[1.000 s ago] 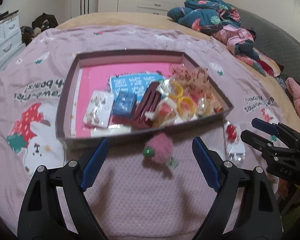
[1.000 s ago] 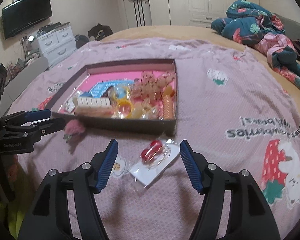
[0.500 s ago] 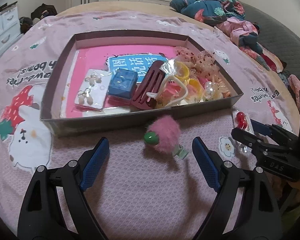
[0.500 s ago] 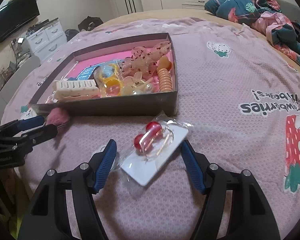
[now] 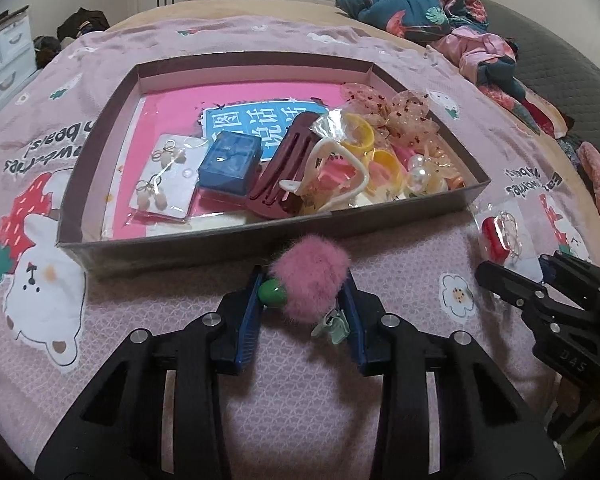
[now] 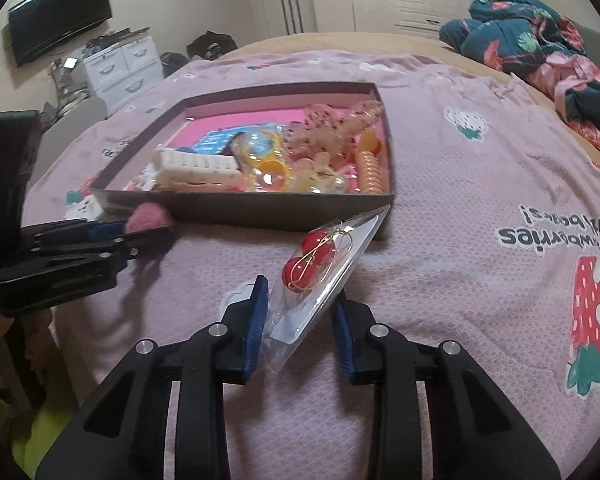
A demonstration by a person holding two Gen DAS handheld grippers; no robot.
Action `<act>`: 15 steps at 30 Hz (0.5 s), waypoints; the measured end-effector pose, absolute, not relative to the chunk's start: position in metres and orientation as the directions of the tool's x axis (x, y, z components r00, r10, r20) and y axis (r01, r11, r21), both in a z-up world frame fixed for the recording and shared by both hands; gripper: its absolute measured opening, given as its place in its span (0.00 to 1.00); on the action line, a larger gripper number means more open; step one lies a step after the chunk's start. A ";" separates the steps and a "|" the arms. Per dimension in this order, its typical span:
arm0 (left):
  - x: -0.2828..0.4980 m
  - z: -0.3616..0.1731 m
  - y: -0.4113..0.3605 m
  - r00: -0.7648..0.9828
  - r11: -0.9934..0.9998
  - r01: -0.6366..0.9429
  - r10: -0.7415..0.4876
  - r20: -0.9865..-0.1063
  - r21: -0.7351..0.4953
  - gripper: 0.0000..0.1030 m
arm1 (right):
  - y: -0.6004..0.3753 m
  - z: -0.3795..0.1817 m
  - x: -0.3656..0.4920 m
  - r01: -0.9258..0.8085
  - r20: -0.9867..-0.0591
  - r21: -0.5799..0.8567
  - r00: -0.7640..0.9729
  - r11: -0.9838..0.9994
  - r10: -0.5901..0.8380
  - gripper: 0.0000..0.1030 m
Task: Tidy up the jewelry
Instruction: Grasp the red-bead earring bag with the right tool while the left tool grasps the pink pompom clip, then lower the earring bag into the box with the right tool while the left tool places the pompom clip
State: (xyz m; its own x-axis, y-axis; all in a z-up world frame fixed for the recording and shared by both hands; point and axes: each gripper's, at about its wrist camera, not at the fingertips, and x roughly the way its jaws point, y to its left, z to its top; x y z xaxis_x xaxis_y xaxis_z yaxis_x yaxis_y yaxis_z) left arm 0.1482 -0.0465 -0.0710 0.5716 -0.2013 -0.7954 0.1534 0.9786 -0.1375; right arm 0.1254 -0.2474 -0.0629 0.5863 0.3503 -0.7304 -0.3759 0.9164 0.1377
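**Two items gripped at the near wall of the box**

While both grippers work side by side on the bedspread, each one closes on a separate loose item lying outside the box, so that two pieces can go into the box together.

**Left wrist view.** The left gripper [image 5: 304,300] has its jaws closing, narrow, with the pads against the two sides of the pink fluffy hair clip [image 5: 310,282]. The clip lies on the bedspread [image 5: 180,300] just in front of the near wall of the box [image 5: 188,248]. Its green bead [image 5: 272,294] sits by the left pad, and its mint clasp [image 5: 332,326] sticks out toward the right one. Gripping across the fluff appears chosen because the soft body gives the pads a broad surface. Inside the box, the items crowd the near right corner; the far left corner shows bare pink lining, so room remains there.

**Right wrist view.** The right gripper [image 6: 300,320] is also closing, its pads on the edges of the earring card [image 6: 320,280]. The card is tilted, its far corner raised near the box's near right corner. The red earrings [image 6: 310,256] stay clear of the pads, probably to spare them. This grip looks less secure, since the clear sleeve is slippery.
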 end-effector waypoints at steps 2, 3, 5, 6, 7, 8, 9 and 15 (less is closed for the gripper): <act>0.145 -0.068 -0.047 0.573 0.977 0.159 -0.208 -0.793 -0.142 0.27 | -0.245 -0.058 0.122 -0.390 -0.722 0.140 0.589 0.910 0.363 0.26; 0.142 -0.065 -0.046 0.577 0.976 0.163 -0.211 -0.789 -0.141 0.27 | -0.244 -0.055 0.121 -0.396 -0.719 0.143 0.588 0.907 0.370 0.26; 0.138 -0.061 -0.044 0.584 0.976 0.165 -0.213 -0.783 -0.142 0.27 | -0.242 -0.050 0.117 -0.409 -0.712 0.144 0.590 0.901 0.382 0.23; 0.136 -0.057 -0.042 0.590 0.976 0.161 -0.214 -0.779 -0.146 0.27 | -0.241 -0.048 0.116 -0.417 -0.709 0.143 0.590 0.898 0.387 0.23; 0.135 -0.054 -0.039 0.595 0.976 0.158 -0.216 -0.774 -0.151 0.27 | -0.239 -0.046 0.116 -0.423 -0.705 0.139 0.592 0.895 0.390 0.23; 0.134 -0.052 -0.038 0.597 0.976 0.155 -0.218 -0.772 -0.155 0.27 | -0.237 -0.044 0.115 -0.427 -0.703 0.139 0.593 0.894 0.392 0.23; 0.132 -0.049 -0.035 0.601 0.976 0.151 -0.218 -0.769 -0.158 0.27 | -0.236 -0.043 0.116 -0.430 -0.702 0.140 0.592 0.892 0.395 0.22; 0.123 -0.033 -0.019 0.631 0.977 0.125 -0.212 -0.746 -0.171 0.27 | -0.230 -0.032 0.113 -0.452 -0.681 0.159 0.594 0.878 0.429 0.22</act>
